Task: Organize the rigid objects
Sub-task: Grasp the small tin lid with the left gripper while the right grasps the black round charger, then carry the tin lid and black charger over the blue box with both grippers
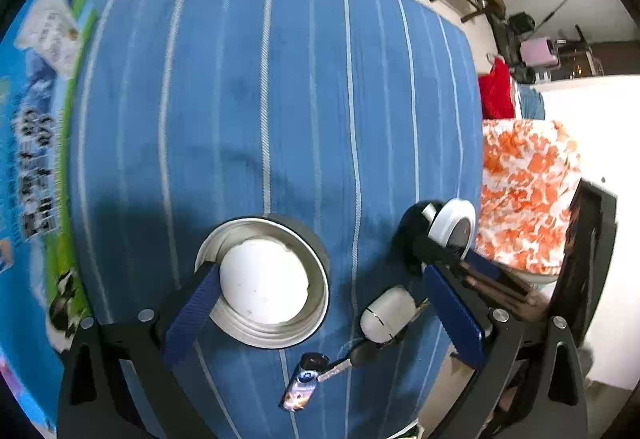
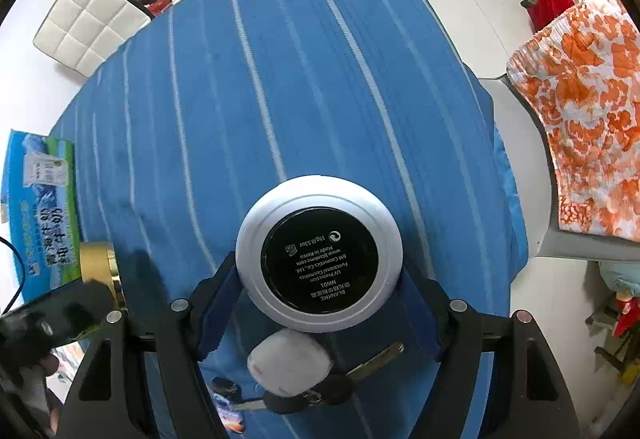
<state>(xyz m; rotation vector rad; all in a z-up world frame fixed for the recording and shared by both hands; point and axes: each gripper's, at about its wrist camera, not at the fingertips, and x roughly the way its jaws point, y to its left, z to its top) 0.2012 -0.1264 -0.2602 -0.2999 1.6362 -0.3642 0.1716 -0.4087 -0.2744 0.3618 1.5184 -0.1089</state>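
A: Free room?
B: Left wrist view: striped blue cloth (image 1: 260,79) is bare from 10 through 2 o'clock, wide open there.
A: Obstacles?
B: Open metal tin (image 1: 264,283) with a white ball inside sits at 6, touching the left gripper's (image 1: 320,311) left pad. White fob (image 1: 388,313) and keys (image 1: 340,363) at 5, small printed tube (image 1: 302,383) just below. Milk carton box (image 1: 36,127) walls off 9.
A: Right wrist view?
B: Round compact (image 2: 319,259) fills the right gripper's (image 2: 319,303) span; cloth beyond, 11 to 1, clear. Orange floral fabric (image 2: 580,127) at 3, off the table.
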